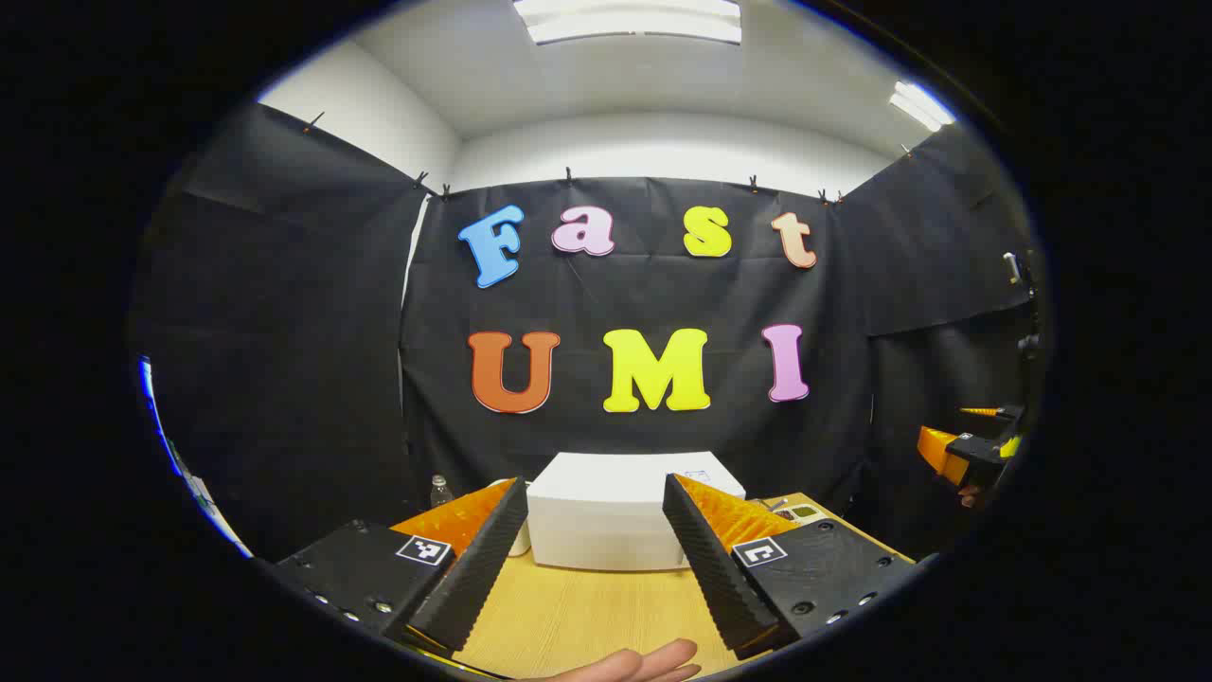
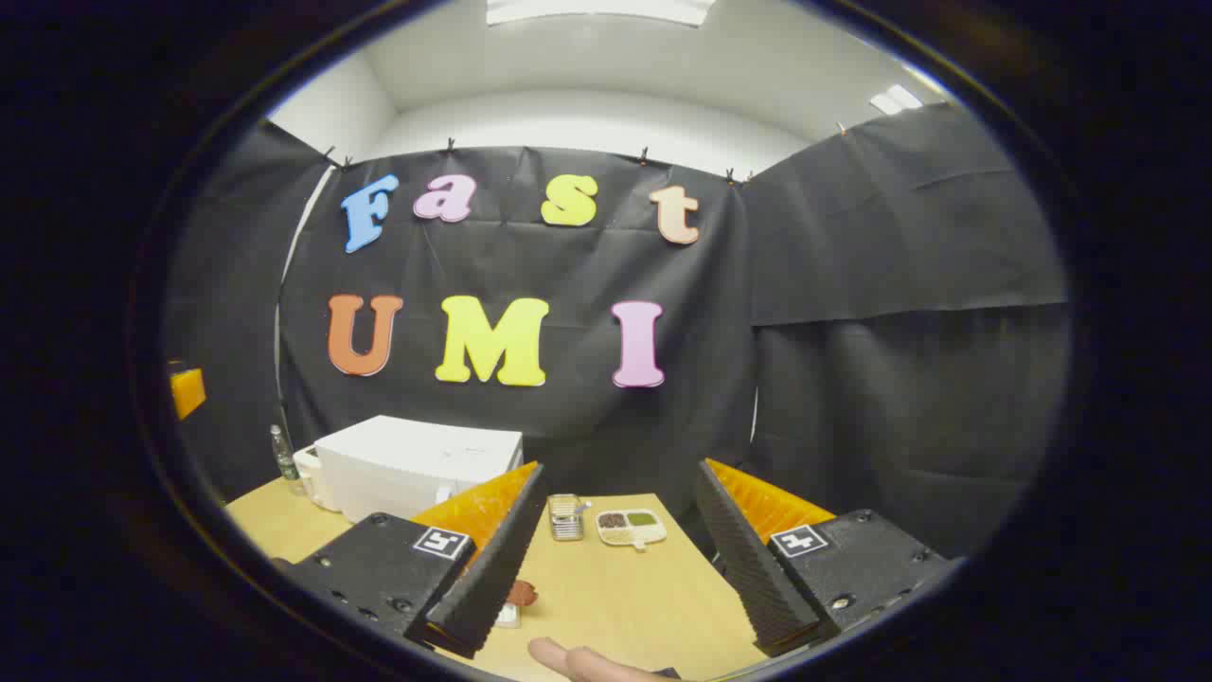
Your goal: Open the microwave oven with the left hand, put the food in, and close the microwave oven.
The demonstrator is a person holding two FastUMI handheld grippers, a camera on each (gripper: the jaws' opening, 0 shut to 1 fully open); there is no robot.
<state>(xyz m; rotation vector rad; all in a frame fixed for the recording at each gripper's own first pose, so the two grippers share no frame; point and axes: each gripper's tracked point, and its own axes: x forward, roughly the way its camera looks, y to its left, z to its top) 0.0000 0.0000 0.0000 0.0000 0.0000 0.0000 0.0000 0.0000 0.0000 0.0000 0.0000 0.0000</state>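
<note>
Your left gripper point(image 1: 592, 559) stands wide open and holds nothing, raised above the near edge of the bench point(image 1: 587, 616) and aimed squarely at the microwave oven point(image 1: 615, 516). The oven sits toward the far edge of the bench, well apart from the fingers, and appears closed; a bottle point(image 1: 440, 490) stands just beside it on its left.

Your right gripper point(image 2: 615, 559) is likewise spread wide and empty, over the near edge further along the bench. In the right gripper view, 1 divided dish of food point(image 2: 631, 528) lies near the far edge with a small metal tray point(image 2: 565, 517) just beside it, both to the right of the oven point(image 2: 417, 469). A small reddish item point(image 2: 520, 594) lies half-covered behind that gripper's left finger; I cannot identify it.

Judgement: step 1, opening the door, has not begun. Your next move calls for advancing the left gripper to the door's handle or edge. The handle cannot be made out, nor which side the door hinges on, so approach slowly.
</note>
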